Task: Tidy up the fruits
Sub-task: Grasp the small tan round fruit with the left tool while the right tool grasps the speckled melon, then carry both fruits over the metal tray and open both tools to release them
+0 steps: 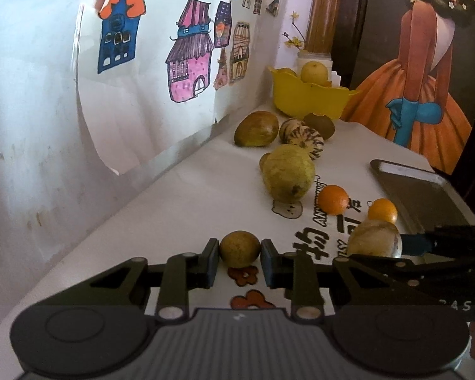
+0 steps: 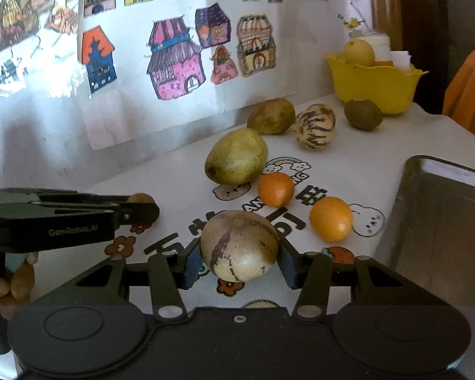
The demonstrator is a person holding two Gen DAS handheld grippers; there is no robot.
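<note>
A small round brown-green fruit [image 1: 239,247] rests on the white printed tablecloth, and my left gripper [image 1: 240,255] is shut on it, both pads against its sides. In the right wrist view that fruit [image 2: 140,197] peeks out behind the left gripper's fingers [image 2: 136,213]. My right gripper [image 2: 239,264] is shut on a pale round fruit with purple streaks [image 2: 239,243], seen in the left wrist view as the pale fruit [image 1: 373,237]. Beyond lie two oranges [image 2: 275,189] [image 2: 331,219] and a big green pear-shaped fruit [image 2: 236,156].
A yellow bowl [image 1: 307,103] with a yellow fruit [image 1: 314,71] stands at the far corner. Before it lie a brown-green oval fruit [image 1: 256,129], striped melons [image 1: 310,141] and a kiwi [image 1: 321,124]. A metal tray [image 2: 443,221] sits at the right. A wall with drawings runs along the left.
</note>
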